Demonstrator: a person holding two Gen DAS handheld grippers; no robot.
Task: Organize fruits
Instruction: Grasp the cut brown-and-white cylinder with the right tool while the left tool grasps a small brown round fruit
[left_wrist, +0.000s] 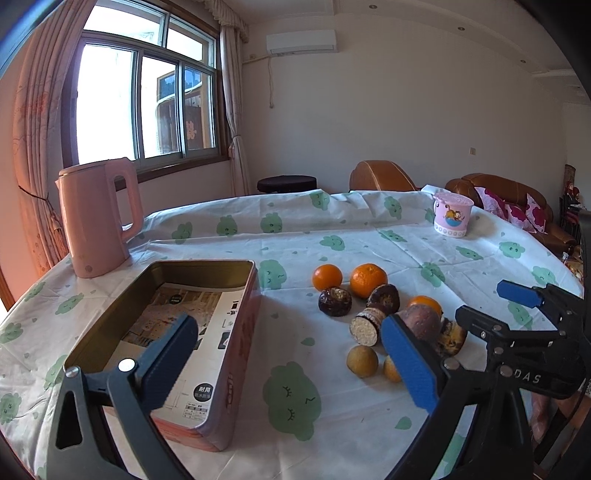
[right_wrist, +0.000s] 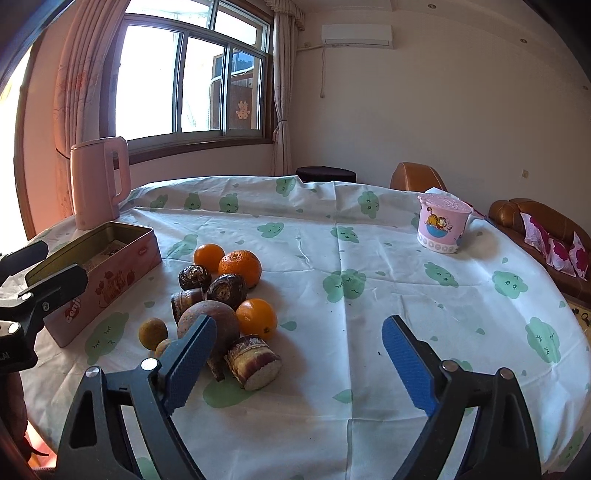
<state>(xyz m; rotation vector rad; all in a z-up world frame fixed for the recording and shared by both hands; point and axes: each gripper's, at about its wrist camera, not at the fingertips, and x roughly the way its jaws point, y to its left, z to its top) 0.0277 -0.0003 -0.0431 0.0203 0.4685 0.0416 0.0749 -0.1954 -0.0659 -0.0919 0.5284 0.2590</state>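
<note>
A pile of fruit lies on the tablecloth: three oranges (right_wrist: 239, 266), several dark brown fruits (right_wrist: 226, 291), a large brownish round fruit (right_wrist: 218, 318) and two small tan fruits (right_wrist: 152, 333). The pile also shows in the left wrist view (left_wrist: 368, 280). An open pink tin box (left_wrist: 173, 332) with printed paper inside sits left of the pile; it also shows in the right wrist view (right_wrist: 110, 273). My left gripper (left_wrist: 291, 354) is open and empty, between the box and the fruit. My right gripper (right_wrist: 299, 354) is open and empty, just right of the pile.
A pink kettle (left_wrist: 98, 218) stands at the far left of the table. A pink cartoon cup (right_wrist: 441, 229) stands at the far right. Brown sofas (left_wrist: 509, 199) and a dark stool (left_wrist: 286, 183) are behind the table.
</note>
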